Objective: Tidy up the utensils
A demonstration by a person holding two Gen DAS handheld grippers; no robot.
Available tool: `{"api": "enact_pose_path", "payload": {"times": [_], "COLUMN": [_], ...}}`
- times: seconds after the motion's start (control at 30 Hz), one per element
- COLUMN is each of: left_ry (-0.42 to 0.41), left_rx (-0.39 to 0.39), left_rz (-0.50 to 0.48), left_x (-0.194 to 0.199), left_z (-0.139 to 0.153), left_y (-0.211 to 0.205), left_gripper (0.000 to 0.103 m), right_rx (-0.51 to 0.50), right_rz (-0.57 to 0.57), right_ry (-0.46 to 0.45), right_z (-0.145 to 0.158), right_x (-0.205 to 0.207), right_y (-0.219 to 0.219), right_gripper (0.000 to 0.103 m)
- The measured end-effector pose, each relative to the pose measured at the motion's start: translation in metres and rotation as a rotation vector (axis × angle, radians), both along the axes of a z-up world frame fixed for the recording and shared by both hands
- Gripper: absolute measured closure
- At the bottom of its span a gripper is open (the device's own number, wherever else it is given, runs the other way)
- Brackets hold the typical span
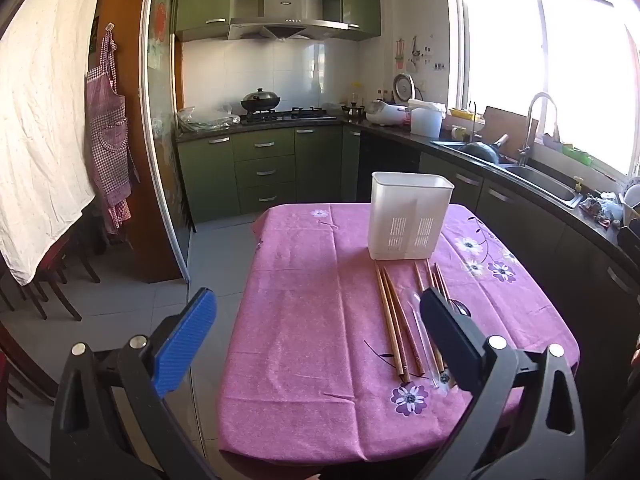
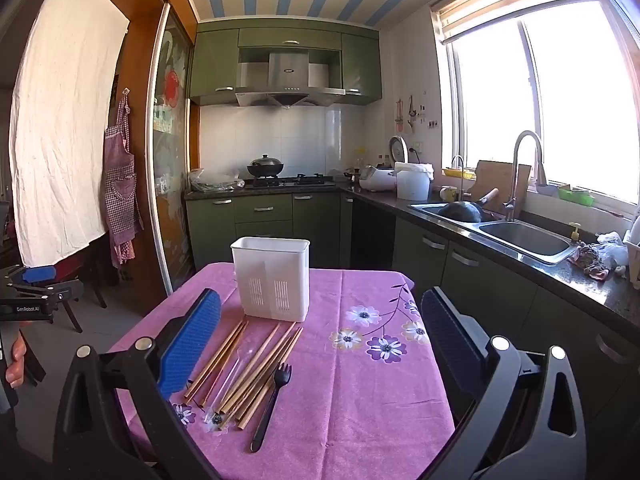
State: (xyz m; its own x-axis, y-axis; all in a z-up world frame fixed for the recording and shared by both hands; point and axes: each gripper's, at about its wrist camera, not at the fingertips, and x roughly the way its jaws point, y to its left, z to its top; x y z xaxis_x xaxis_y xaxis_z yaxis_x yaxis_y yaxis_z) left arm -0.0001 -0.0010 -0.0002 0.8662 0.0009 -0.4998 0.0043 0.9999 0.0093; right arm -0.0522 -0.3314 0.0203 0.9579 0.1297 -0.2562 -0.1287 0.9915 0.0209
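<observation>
A white slotted utensil holder (image 1: pixel 410 220) (image 2: pixel 272 276) stands upright at the far end of a table covered with a pink flowered cloth (image 1: pixel 312 320) (image 2: pixel 360 400). In front of it lie several wooden chopsticks (image 1: pixel 394 320) (image 2: pixel 248 360), a clear plastic utensil (image 2: pixel 230 380) and a black plastic fork (image 2: pixel 272 400). My left gripper (image 1: pixel 318 296) hangs open over the table's near left side, and its right finger covers part of the fork. My right gripper (image 2: pixel 320 296) is open above the near edge, with nothing between its blue pads (image 2: pixel 188 344). The left gripper (image 2: pixel 36 284) also shows at the far left of the right wrist view.
A dark counter with a steel sink (image 2: pixel 520 236) and tap runs along the right under the window. Green cabinets and a stove with a wok (image 1: pixel 260 102) fill the back wall. Dark wooden chairs (image 1: pixel 60 280), a checked apron and a hanging white sheet are on the left.
</observation>
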Motion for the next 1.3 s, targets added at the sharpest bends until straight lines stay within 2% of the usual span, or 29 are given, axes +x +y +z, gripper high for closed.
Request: {"api": "enact_pose_path", "payload": {"times": [1.3], "left_ry": [0.001], "left_rx": [0.011], "left_rz": [-0.016], "left_x": [-0.0006], "left_z": [-0.0008], "left_y": [-0.0014], "left_gripper": [0.006], "right_rx": [-0.001], "right_rz": [-0.002], "right_ry": [0.007], "right_z": [-0.0064], "right_x": [0.0066], "right_y": [0.0038], "right_gripper": [0.004]}}
